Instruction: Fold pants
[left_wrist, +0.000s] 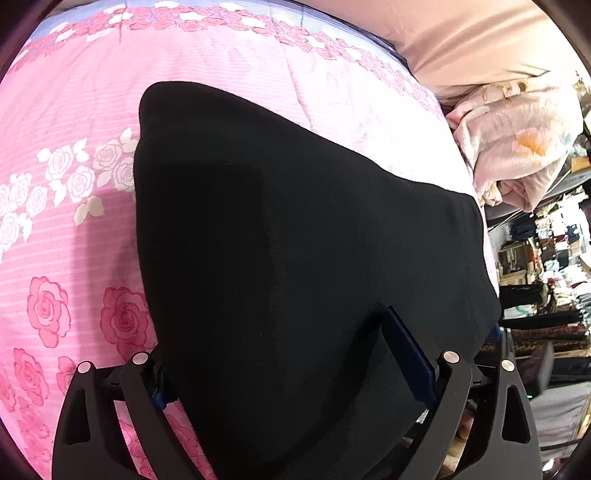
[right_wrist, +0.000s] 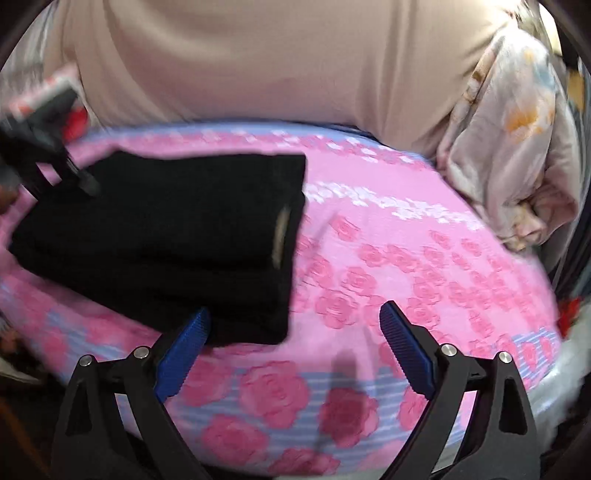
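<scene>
The black pants (right_wrist: 166, 236) lie folded into a thick rectangle on the pink rose-print bedspread (right_wrist: 406, 258), left of centre in the right wrist view. My right gripper (right_wrist: 295, 325) is open and empty, just beside the stack's near right corner. In the left wrist view the pants (left_wrist: 295, 240) fill the middle and cover the space between my fingers; one blue pad (left_wrist: 406, 354) shows at the right, the other is hidden by cloth. My left gripper (left_wrist: 288, 332) looks spread wide, low over the pants. It also shows in the right wrist view (right_wrist: 85, 181), at the stack's far left corner.
A beige pillow or cover (right_wrist: 258, 62) lies along the far side of the bed. A crumpled pale floral blanket (right_wrist: 517, 140) sits at the right. The bed's edge (left_wrist: 491, 258) drops off to a cluttered room at the right of the left wrist view.
</scene>
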